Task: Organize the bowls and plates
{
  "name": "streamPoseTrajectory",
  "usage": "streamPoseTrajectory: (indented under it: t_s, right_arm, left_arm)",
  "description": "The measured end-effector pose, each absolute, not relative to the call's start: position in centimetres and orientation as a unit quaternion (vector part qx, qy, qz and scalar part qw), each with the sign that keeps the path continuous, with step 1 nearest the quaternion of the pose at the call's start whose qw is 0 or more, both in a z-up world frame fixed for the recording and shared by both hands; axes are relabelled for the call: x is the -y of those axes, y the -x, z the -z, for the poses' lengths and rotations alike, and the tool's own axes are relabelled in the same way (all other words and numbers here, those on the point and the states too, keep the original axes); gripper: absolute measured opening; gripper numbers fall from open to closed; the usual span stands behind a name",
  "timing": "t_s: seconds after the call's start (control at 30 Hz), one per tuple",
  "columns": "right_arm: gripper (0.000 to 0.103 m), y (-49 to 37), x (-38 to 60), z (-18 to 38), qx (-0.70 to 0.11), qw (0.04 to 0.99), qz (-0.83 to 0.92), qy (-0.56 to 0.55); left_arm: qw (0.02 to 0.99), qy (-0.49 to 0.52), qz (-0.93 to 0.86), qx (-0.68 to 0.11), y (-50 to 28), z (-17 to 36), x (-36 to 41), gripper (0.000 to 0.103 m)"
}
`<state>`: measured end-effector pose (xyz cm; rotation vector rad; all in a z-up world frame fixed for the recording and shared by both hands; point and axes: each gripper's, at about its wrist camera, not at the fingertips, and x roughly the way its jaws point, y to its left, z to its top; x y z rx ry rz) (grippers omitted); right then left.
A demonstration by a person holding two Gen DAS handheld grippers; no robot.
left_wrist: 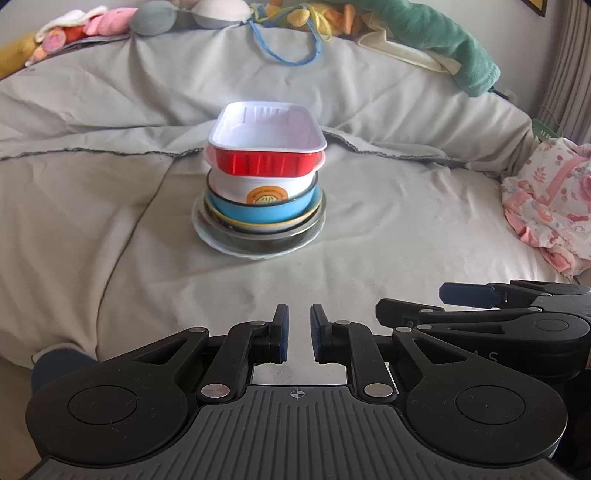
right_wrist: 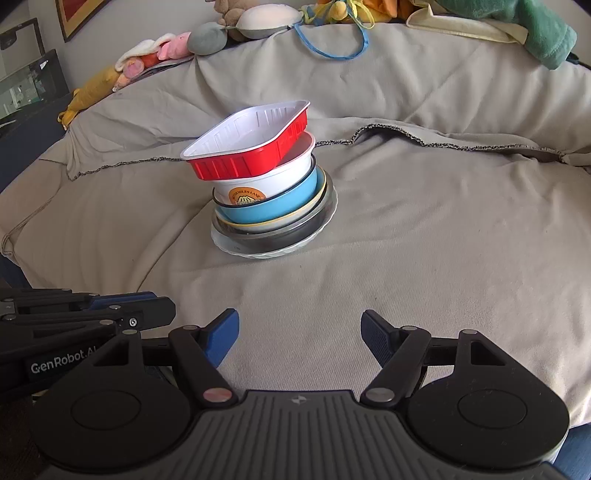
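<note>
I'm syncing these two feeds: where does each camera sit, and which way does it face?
Left wrist: on the left gripper, low over the bed, facing the stack head-on; its own nearly closed fingers show, with the right gripper beside it.
Right wrist: on the right gripper, facing the stack slightly from the right; its own open fingers show, with the left gripper at lower left.
Shared: stack, bed, toys behind.

Both grippers, left gripper (left_wrist: 299, 332) and right gripper (right_wrist: 299, 339), are black-linked with silver rivets, blue-padded jaws, ribbed grey bodies; "GenRobot.AI" lettering.
</note>
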<state>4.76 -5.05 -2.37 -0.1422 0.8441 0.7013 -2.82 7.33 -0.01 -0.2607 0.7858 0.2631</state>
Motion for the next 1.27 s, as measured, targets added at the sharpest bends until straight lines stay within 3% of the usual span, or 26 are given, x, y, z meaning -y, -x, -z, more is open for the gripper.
streamPoseTrajectory:
  t_s: [1.27]
  right_arm:
    - [0.074,-6.1,5.2,3.1,-0.417,0.835,-0.356,0.040]
  left_arm:
    - [0.902,0.136,-0.137,-0.386,1.4,0.7,-7.8,0.014]
